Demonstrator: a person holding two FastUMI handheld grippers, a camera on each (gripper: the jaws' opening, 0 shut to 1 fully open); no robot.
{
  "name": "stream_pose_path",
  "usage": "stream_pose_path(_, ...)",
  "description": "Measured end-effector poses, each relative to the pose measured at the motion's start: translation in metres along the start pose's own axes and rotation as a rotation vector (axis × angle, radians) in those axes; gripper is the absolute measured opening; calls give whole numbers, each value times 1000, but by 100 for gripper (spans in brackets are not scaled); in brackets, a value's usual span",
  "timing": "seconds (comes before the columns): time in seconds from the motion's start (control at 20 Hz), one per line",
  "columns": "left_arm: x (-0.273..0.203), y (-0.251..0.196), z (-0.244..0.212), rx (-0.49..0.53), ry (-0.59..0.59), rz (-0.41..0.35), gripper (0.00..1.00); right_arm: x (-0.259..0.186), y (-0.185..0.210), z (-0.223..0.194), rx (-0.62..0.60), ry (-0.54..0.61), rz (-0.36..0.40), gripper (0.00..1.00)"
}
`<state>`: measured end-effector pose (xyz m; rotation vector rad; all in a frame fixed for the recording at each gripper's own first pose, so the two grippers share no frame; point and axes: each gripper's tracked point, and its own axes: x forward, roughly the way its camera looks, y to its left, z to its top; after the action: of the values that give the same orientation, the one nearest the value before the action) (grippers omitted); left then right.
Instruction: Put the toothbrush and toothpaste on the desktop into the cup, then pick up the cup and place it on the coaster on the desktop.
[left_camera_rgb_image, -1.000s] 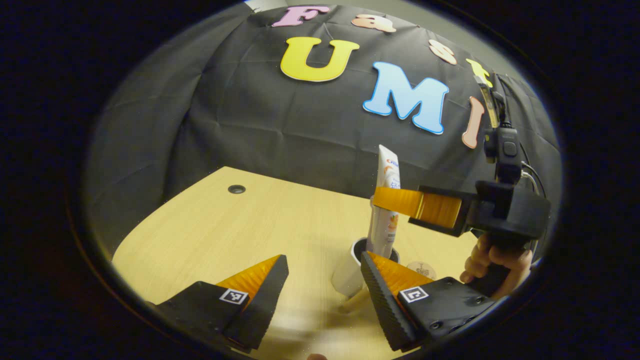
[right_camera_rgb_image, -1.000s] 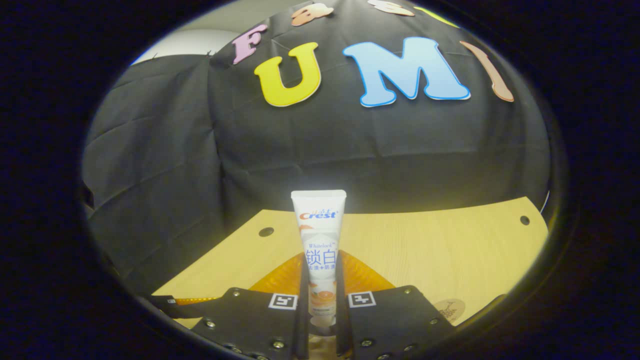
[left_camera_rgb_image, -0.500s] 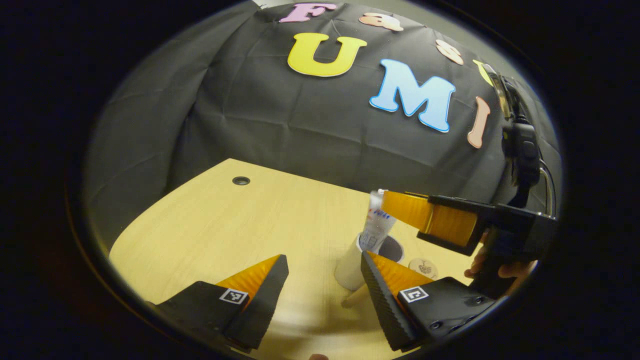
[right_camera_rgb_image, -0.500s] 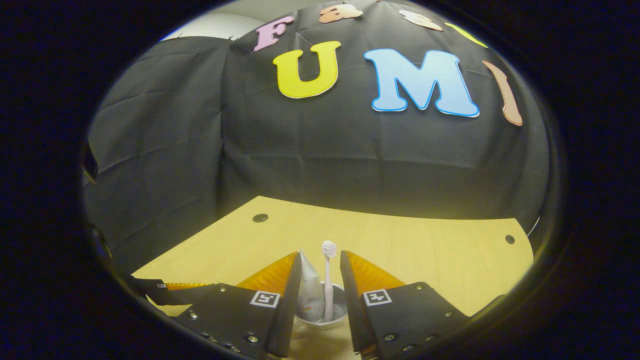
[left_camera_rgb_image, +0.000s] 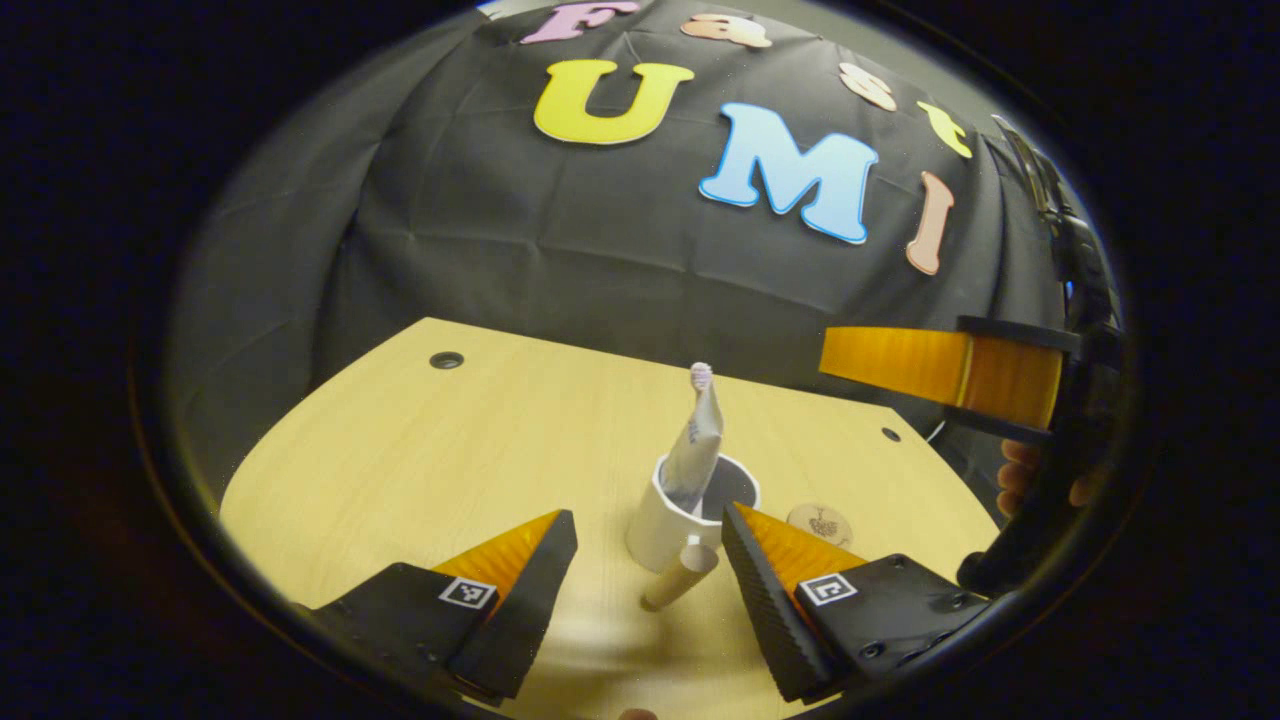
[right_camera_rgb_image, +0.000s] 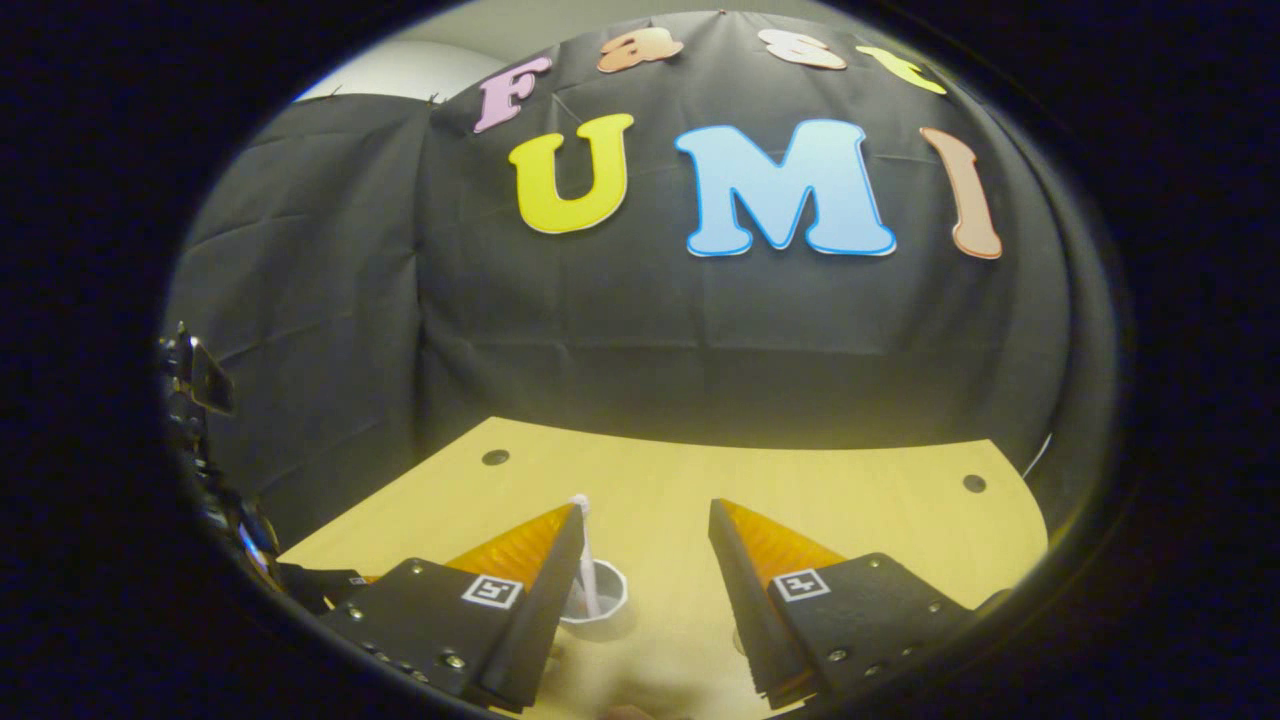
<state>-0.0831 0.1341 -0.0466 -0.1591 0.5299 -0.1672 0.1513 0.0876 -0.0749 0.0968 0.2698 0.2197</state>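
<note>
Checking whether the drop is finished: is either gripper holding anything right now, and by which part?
Nothing is held. Both the left gripper and right gripper have open jaws; the toothpaste and toothbrush stand in the cup.

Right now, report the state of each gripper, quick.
Left gripper: open, holding nothing, the cup ahead between its fingers.
Right gripper: open, holding nothing, raised above the desk.

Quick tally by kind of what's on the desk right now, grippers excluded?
White cup with a wooden handle: 1
White toothpaste tube, standing in the cup: 1
Toothbrush with a pale pink head, standing in the cup: 1
Round wooden coaster, beside the cup: 1
Total: 4
</note>
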Motion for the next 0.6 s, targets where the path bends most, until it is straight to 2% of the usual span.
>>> stream_pose_path(0.05, 3, -4, -2, 18, 18, -3, 94, -8, -9, -2, 0, 6, -17, 76)
stream_pose_path(0.3, 21, -13, -16, 46, 137, -8, 94, -38, -45, -16, 7, 53, -91, 76)
stream_pose_path(0.5, 40, -13, -35, 69, 278, -3, 93, -58, -65, -32, 28, 95, -124, 76)
stream_pose_path(0.55, 46, -13, -44, 80, 315, 1, 98, -60, -68, -36, 33, 106, -130, 76)
stream_pose_path(0.6, 54, -13, -53, 95, 358, 4, 93, -62, -72, -40, 40, 118, -135, 76)
